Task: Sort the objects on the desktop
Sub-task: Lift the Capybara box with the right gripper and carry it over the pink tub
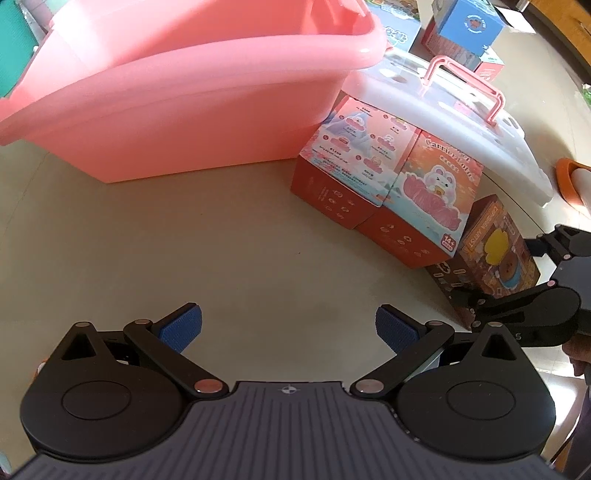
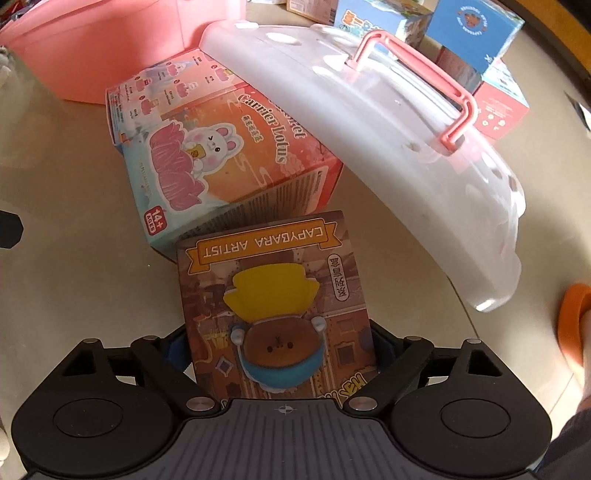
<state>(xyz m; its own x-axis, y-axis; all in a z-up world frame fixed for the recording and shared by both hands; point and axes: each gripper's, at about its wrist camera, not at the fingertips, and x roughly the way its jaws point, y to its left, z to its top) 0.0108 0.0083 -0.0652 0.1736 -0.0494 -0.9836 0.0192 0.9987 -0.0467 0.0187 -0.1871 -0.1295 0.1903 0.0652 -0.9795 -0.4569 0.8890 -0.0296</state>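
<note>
Nearest the right wrist camera, the right gripper (image 2: 282, 347) points steeply down with the brown cardboard toy box printed "CAPYBARA ARTIST" (image 2: 273, 302) standing between its two black fingers; the blue pads (image 2: 173, 349) sit close against the box's left and right sides, but the box hides the contact, so whether they press on it cannot be told. The jaws stand wide, about the width of the box. This brown box rests on the pale beige tabletop (image 2: 55, 221) and its far edge touches the orange and light blue cardboard box lettered "Carrier Lotus" with a white rabbit on a pink flower (image 2: 221, 155). Behind and to the right of that box lies a frosted translucent plastic lid with a pink carrying handle (image 2: 388, 147), tilted, its near end over the table. A large salmon-pink plastic tub (image 2: 92, 48) stands at the upper left, and several blue and pink cardboard boxes (image 2: 476, 33) are stacked beyond the lid. In the left wrist view, the left gripper (image 1: 288, 326) points straight down over bare tabletop, its blue-padded fingers spread wide with nothing between them. A second orange cardboard box printed with rows of small figures (image 1: 343, 162) stands there just beside the rabbit box, close to the tub's wall.
</note>
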